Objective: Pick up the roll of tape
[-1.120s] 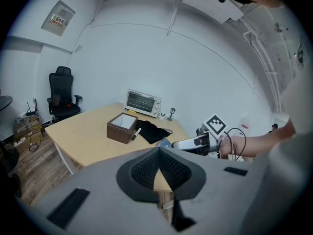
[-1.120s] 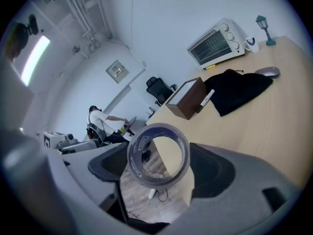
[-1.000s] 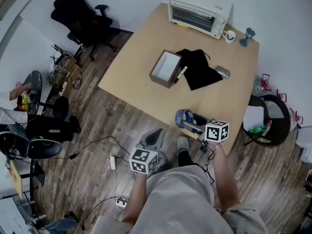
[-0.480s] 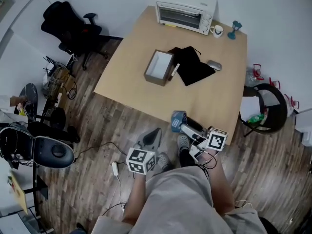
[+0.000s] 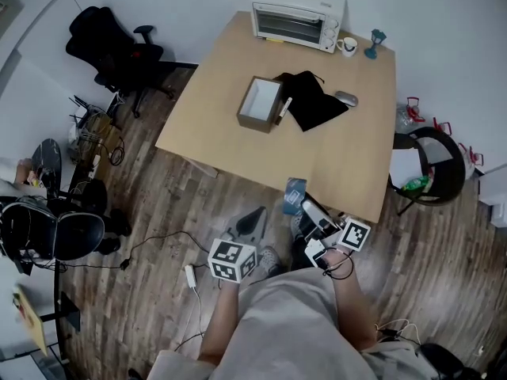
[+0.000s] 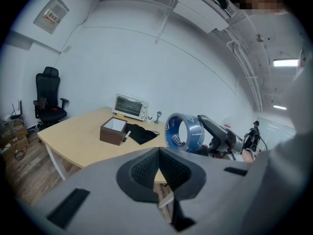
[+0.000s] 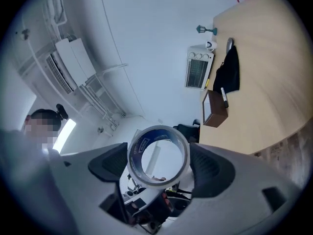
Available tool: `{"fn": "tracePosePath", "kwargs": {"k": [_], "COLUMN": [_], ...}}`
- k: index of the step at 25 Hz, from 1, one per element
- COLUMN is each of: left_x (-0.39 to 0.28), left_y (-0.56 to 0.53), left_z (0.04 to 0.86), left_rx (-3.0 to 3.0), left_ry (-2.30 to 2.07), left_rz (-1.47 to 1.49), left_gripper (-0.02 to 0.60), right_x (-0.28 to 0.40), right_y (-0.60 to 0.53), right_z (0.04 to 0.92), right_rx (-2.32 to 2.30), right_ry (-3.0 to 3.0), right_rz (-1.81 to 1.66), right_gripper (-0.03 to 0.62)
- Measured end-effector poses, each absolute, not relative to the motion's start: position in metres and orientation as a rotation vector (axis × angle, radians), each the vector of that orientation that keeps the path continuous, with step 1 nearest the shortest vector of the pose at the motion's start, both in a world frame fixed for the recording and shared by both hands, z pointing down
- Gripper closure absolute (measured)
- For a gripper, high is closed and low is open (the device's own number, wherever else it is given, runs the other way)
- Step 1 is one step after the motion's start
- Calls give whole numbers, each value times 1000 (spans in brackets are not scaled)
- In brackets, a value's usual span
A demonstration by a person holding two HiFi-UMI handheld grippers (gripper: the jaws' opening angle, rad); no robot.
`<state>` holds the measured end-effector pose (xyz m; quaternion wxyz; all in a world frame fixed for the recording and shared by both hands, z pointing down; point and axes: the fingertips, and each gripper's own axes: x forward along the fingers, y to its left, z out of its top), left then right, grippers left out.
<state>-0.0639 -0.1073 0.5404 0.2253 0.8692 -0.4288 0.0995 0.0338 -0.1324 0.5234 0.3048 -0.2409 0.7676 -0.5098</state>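
Observation:
The roll of tape (image 5: pixel 295 195) is blue with a grey inner ring. My right gripper (image 5: pixel 299 203) is shut on it, one pad against each side (image 7: pixel 157 155). It hangs in the air at the near edge of the wooden table (image 5: pixel 230 137), turned on edge in the head view. In the left gripper view the roll (image 6: pixel 185 132) shows to the right, on the end of the right gripper's arm. My left gripper (image 5: pixel 250 223) hovers over the floor to the left of the roll, its pads closed together with nothing between them (image 6: pixel 159 151).
On the table stand a brown open box (image 5: pixel 261 104), a black cloth (image 5: pixel 313 101), a mouse (image 5: pixel 346 98), a toaster oven (image 5: pixel 297 14) and a mug (image 5: pixel 347 47). A black office chair (image 5: pixel 111 42) is at the far left, a round chair (image 5: pixel 432 172) at the right. Cables (image 5: pixel 190 275) lie on the floor.
My right gripper has lifted the tape off the table's near edge and rolled it, so the roll now stands on edge. The left gripper has drifted a little.

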Motion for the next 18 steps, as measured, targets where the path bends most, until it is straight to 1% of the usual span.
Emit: {"fn": "tracePosePath", "kwargs": {"k": [9,18], "left_x": [-76,-72], "left_y": [-83,-71], "left_z": [538,537], "left_rx": [2429,2460], "left_ry": [-1181,-1165], "left_rz": [287,281], "left_gripper": [577,577], "right_x": [31,32], "right_y": [-106,-91], "right_z": [531,540], "right_rx": [-635,-647], "right_ry": [1899,1870], "right_rz": [-1340,-1341], "right_gripper": [195,197]}}
